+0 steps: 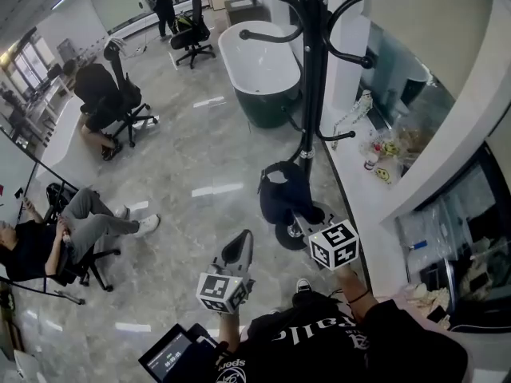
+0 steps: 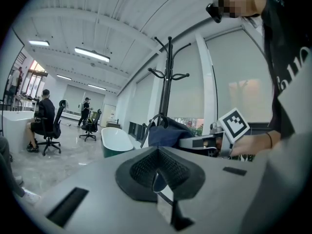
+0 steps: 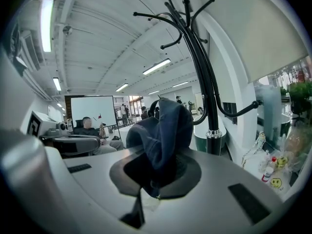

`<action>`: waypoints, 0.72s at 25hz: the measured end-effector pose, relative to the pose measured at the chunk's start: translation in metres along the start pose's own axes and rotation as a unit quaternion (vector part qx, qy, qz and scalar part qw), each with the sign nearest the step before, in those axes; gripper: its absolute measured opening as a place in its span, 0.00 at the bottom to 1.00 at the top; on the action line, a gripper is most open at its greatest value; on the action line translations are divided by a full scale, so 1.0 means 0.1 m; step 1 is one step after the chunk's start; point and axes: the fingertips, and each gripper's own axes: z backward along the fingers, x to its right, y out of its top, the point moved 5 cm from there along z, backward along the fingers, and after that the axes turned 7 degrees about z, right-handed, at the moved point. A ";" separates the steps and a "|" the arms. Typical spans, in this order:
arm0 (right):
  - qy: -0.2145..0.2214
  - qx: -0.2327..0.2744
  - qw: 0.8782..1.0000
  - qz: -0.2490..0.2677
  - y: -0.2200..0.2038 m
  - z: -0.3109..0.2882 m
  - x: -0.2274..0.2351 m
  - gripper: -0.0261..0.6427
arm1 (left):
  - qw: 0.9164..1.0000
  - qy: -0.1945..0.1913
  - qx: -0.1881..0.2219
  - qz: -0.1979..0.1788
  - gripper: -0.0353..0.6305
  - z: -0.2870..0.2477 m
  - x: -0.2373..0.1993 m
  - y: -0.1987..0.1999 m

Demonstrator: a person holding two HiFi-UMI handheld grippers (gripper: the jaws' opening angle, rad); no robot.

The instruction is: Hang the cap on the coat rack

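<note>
The head view looks steeply down from overhead, with the coat rack close at one o'clock. Both gripper views face that same rack from low and near, tilted upward.

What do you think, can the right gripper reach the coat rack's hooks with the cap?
Probably yes: the right gripper, shut on the cap, is beside the coat rack, with nothing between it and a low hook.

Pale glossy stone floor. Oval bathtub, white inside, dark green outside. One person sits hunched in an office chair; another sits lower left, legs stretched out. A third stands far back beside a black chair. Small bottle and yellow smiley items on a white ledge.
</note>
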 end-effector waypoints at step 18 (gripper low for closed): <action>-0.036 -0.071 0.997 -0.027 -0.50 -0.28 0.74 0.08 | 1.000 0.007 -0.004 -0.005 0.05 -0.41 -0.07 0.08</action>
